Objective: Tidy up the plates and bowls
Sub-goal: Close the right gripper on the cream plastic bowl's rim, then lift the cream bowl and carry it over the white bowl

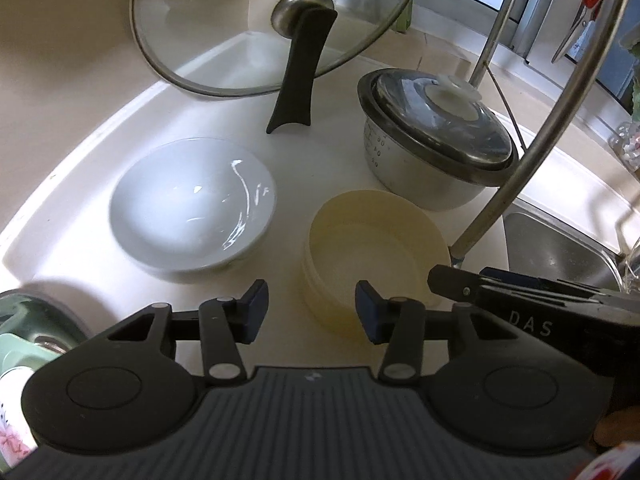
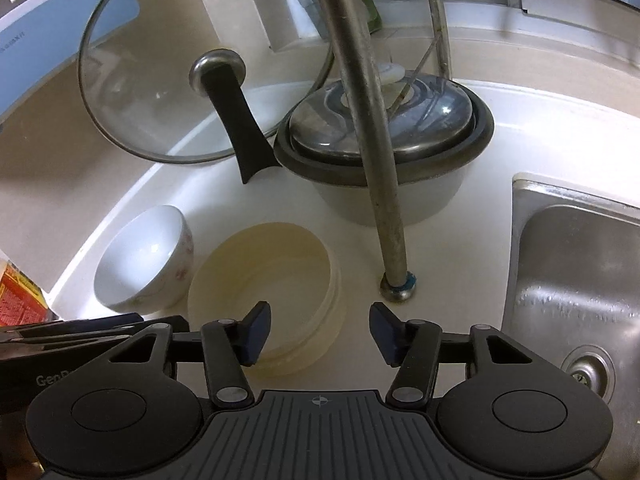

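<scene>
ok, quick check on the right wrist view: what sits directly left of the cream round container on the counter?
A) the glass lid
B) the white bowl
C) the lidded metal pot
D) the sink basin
B: the white bowl stands right beside the cream round container on its left, while the lidded metal pot and glass lid are farther back and the sink basin is off to the right.

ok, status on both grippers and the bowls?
Left gripper and right gripper open, empty. White bowl and cream bowl side by side on counter, untouched. Faucet arches beside cream bowl.
</scene>
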Motion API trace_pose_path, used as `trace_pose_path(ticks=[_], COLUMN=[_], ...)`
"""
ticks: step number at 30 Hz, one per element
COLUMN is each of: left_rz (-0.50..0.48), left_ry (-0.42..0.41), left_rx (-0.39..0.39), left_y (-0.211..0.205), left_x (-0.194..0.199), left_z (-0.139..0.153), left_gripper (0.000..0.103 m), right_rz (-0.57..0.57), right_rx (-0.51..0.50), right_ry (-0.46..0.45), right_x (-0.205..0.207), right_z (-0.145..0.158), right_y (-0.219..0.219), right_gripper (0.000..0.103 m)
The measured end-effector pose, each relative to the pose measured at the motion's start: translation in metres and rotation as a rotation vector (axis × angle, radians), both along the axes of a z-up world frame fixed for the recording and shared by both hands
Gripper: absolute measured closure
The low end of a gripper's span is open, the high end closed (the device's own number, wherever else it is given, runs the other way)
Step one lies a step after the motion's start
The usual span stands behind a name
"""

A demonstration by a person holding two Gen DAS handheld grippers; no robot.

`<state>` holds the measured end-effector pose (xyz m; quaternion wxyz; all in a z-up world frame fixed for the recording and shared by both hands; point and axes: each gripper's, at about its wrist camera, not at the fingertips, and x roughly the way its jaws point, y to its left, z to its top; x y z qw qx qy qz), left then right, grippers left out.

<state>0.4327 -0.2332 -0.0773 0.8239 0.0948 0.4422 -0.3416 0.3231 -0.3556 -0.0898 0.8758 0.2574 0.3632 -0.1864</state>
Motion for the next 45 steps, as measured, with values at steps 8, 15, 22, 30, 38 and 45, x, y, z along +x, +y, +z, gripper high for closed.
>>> trace_pose_path(ticks=[8, 15, 22, 30, 38, 45], left_rz=[0.008, 0.012, 0.014, 0.005, 0.001, 0.004], left_ry=[0.024, 0.036, 0.049, 0.051, 0.044, 0.029], left_rx=[0.02, 0.032, 0.032, 0.026, 0.006, -0.028], left_y=[-0.016, -0.022, -0.024, -0.026, -0.02, -0.011], left_x=[0.011, 0.017, 0.021, 0.019, 0.013, 0.006], left_z=[-0.013, -0.022, -0.027, -0.028, -0.019, -0.003], left_gripper=[0.068, 0.071, 0.079, 0.086, 0.086, 0.086], right_rz=[0.006, 0.009, 0.008, 0.015, 0.023, 0.029], right_rx=[0.006, 0.012, 0.012, -0.002, -0.02, -0.026], right_ry=[0.01, 0.016, 0.02, 0.034, 0.032, 0.012], right_x=[0.011, 0.017, 0.021, 0.023, 0.018, 0.011], right_z=[-0.009, -0.015, -0.018, -0.02, -0.012, 0.005], right_y=[-0.007, -0.009, -0.011, -0.01, -0.008, -0.004], right_gripper=[0.053, 0.063, 0.069, 0.086, 0.087, 0.087])
